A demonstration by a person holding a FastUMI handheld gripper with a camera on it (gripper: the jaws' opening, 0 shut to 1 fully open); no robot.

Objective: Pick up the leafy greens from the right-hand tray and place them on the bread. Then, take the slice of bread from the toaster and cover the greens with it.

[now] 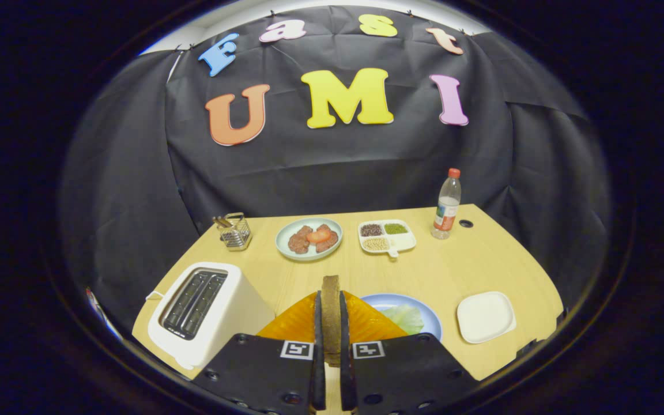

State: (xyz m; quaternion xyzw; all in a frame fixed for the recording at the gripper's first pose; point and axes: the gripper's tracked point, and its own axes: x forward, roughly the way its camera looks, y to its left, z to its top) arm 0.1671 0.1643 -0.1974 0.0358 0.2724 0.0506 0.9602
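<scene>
My gripper is shut on a brown slice of bread, held upright and edge-on between the two black fingers. Just ahead and to the right, a blue plate carries pale leafy greens; the fingers hide its left part. I cannot tell whether bread lies under the greens. Left of the fingers stands a white toaster with two dark slots and nothing sticking out of them. A white square tray sits bare to the right of the blue plate.
An orange sheet spreads under the fingers on the wooden table. Further back are a wire holder, a pale plate of meat patties and tomato, a divided dish of seeds and a water bottle.
</scene>
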